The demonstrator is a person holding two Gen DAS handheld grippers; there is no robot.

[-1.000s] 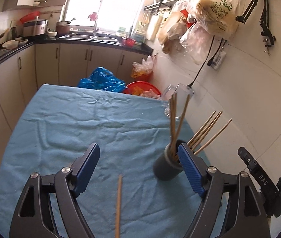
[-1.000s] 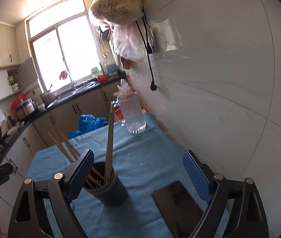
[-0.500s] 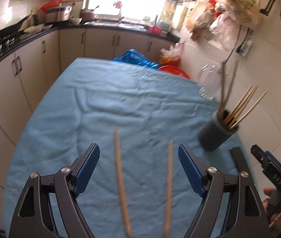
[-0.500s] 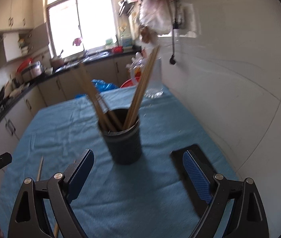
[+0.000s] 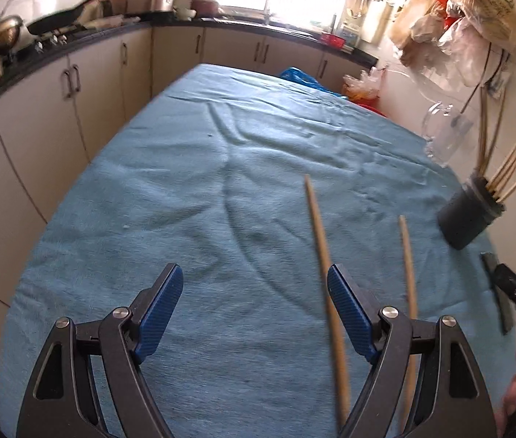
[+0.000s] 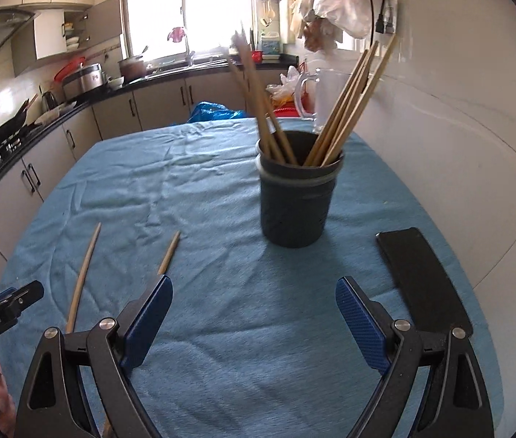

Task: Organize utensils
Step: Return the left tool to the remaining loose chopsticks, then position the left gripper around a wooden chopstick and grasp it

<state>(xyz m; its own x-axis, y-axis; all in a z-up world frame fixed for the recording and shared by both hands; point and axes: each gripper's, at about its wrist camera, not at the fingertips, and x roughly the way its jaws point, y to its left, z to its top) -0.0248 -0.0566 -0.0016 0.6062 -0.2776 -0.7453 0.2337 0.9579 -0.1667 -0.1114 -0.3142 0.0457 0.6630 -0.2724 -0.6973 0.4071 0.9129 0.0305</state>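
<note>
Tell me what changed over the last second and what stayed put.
Both grippers came down toward the blue cloth. The left gripper swung away from the dark cup to the two loose chopsticks, and the right gripper pulled back from the cup. Nothing was gripped or released. Unchanged: both sets of fingers open and empty, chopsticks on the cloth, cup upright, black phone flat.

Two loose chopsticks (image 5: 334,314) cut off at bottom edge, holder (image 5: 469,215) blurred

Both wrist views angle down, sharing holder (image 5: 469,215) (image 6: 296,200).
</note>
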